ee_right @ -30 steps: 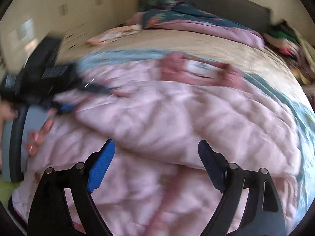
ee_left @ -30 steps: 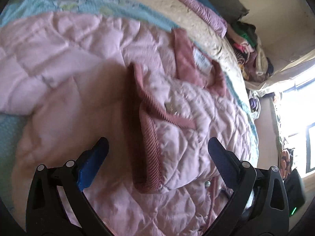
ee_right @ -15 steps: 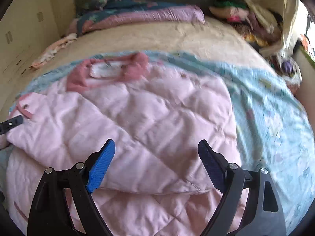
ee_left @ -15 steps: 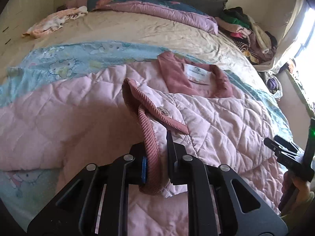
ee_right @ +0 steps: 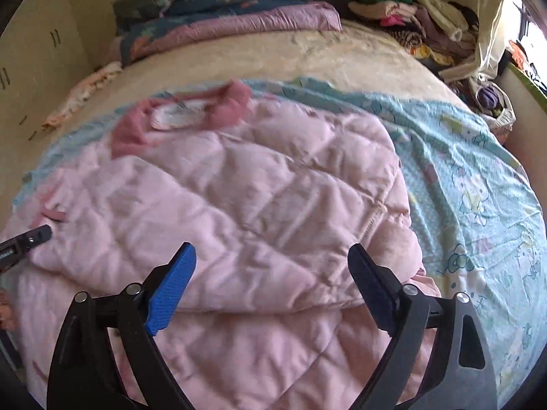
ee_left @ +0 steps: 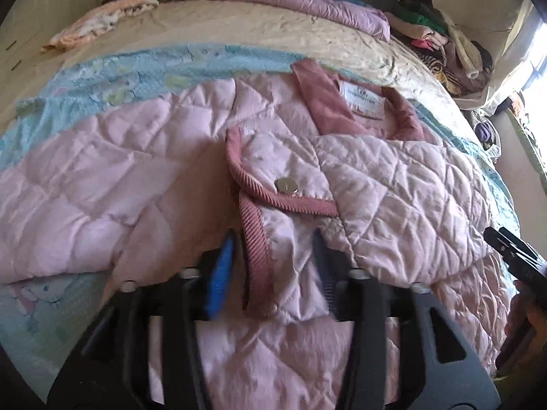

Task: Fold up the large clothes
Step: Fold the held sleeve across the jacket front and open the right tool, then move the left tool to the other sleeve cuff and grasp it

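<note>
The pink jacket [ee_left: 393, 184] is lying folded on the bed [ee_left: 239, 30]. The left gripper [ee_left: 273, 263] is opening, the cuff [ee_left: 256, 253] between its jaws. The right gripper [ee_right: 271, 283] is opening wide, holding nothing.

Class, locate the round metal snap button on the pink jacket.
In the left wrist view, the snap button sits mid-frame on the folded sleeve's cuff, just above its ribbed trim, below the collar label.

Daylight from right, fisheye warp, slight blur
</note>
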The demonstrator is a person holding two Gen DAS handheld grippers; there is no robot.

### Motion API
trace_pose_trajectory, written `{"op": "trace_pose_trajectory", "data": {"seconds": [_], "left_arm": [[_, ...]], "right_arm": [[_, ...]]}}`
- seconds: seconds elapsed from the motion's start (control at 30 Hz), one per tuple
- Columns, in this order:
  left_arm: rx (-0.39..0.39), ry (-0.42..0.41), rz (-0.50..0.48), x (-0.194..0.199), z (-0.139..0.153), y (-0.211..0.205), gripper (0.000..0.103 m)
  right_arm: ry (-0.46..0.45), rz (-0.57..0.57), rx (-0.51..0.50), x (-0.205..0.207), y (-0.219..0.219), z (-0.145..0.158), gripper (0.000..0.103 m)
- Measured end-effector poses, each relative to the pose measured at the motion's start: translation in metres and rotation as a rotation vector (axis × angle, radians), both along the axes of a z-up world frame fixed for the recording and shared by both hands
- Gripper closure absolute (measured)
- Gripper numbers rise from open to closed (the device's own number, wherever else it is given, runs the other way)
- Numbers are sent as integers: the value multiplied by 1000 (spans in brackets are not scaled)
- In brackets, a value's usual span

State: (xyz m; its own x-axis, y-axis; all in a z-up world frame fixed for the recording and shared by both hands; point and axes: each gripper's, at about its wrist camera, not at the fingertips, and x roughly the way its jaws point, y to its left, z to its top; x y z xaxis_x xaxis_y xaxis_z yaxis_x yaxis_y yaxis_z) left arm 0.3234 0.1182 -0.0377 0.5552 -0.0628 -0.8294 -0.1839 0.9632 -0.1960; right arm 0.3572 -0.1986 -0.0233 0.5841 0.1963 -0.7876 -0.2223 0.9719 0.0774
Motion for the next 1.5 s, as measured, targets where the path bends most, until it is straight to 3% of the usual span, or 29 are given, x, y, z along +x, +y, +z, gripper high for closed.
{"op": "trace_pose_trajectory", "data": {"seconds": [0.13, 0.2, 0.3, 0.5, 0.83, 1.5], "left_arm": [[28, -40, 7, -16, 19, 1, 37], [35, -56, 25, -26, 28, 5, 10], [38, -75, 58, -42, 38, 10, 9], [121, -112, 108, -73, 56, 19, 9], [175, -147, 175, -111, 67, 44, 9], [160, -125, 323, -158, 49, 128, 9]], "right_arm": [[-47, 25, 22, -16, 10, 22, 5], [-60, 38, 26, -24, 17, 30, 5], [-76, 67, 53, -36, 30, 43, 4], [-108, 144, 71, -63, 62, 63, 4], [-149, 241, 65, -93, 116, 80, 4], [-175, 413, 50, -132, 224, 86, 4]]}}
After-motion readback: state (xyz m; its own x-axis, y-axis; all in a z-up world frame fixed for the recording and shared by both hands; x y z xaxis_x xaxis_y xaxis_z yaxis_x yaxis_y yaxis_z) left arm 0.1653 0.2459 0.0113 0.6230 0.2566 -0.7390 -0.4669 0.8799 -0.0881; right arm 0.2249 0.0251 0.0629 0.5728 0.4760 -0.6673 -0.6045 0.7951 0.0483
